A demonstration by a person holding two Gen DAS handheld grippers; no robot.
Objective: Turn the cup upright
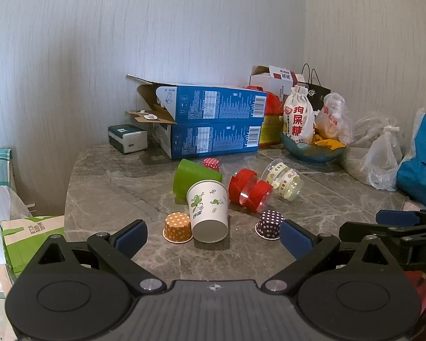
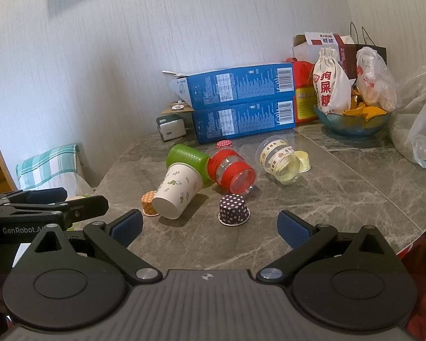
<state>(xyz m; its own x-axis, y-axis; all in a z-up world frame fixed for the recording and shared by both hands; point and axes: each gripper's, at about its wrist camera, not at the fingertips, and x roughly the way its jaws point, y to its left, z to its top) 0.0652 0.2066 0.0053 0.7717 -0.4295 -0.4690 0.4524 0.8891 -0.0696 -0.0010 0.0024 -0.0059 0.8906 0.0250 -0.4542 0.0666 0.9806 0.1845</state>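
Observation:
Several cups lie on the grey marble table (image 1: 105, 182). A white paper cup (image 1: 208, 210) (image 2: 177, 190) lies on its side against a green cup (image 1: 194, 177) (image 2: 187, 159). A red-banded clear cup (image 1: 250, 190) (image 2: 231, 172) and a clear printed cup (image 1: 284, 180) (image 2: 281, 162) also lie on their sides. An orange dotted cup (image 1: 178, 226) (image 2: 149, 203) and a purple dotted cup (image 1: 269, 224) (image 2: 233, 209) stand upside down. My left gripper (image 1: 213, 240) is open and empty, just short of the white cup. My right gripper (image 2: 210, 227) is open and empty, just short of the purple cup.
Two stacked blue boxes (image 1: 213, 119) stand at the back by the wall, with a small red dotted cup (image 1: 211, 164) in front. A blue bowl (image 1: 312, 149) holding bags, plastic bags (image 1: 380, 159) and a blue bag (image 1: 420, 164) fill the right side. A tissue pack (image 1: 127, 137) sits back left.

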